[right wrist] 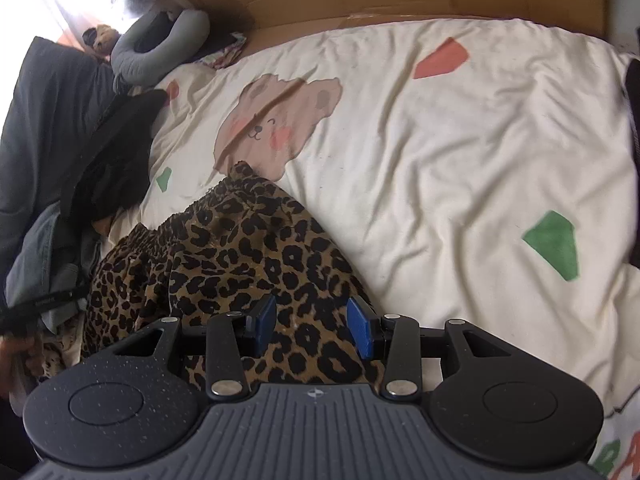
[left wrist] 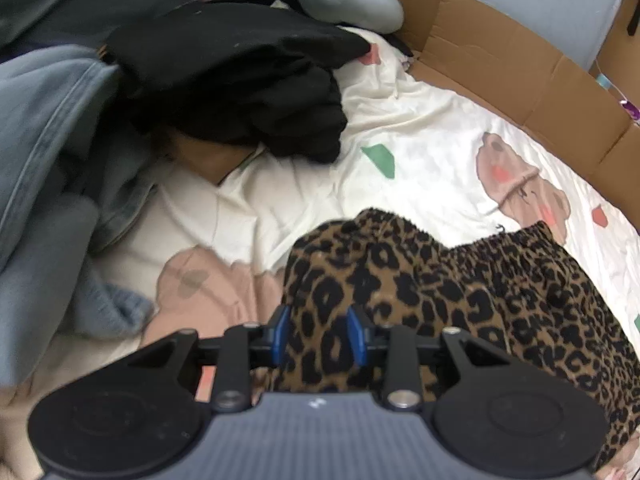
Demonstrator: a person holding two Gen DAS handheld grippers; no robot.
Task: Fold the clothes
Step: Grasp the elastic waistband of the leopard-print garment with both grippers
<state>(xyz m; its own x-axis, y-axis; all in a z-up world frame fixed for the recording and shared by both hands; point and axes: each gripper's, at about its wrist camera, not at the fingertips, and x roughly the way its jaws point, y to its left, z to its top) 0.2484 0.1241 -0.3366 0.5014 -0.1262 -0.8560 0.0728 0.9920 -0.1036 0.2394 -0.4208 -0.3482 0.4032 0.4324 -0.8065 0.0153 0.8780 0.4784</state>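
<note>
A leopard-print garment (left wrist: 460,288) with a gathered elastic waistband lies crumpled on a cream bedspread (left wrist: 420,152). My left gripper (left wrist: 318,334) is low over its left part, blue pads (left wrist: 281,330) apart and open, with leopard cloth showing in the gap between them. In the right wrist view the same leopard-print garment (right wrist: 240,248) stretches away to the upper left. My right gripper (right wrist: 312,326) hovers open over its near end, and the cloth lies under and between the blue pads (right wrist: 359,330).
A heap of black clothing (left wrist: 240,80) and blue-grey denim (left wrist: 44,140) lies to the left. A grey neck pillow (right wrist: 160,46) and flattened cardboard (left wrist: 520,64) line the far edge. Bare bedspread (right wrist: 460,160) with bear prints spreads to the right.
</note>
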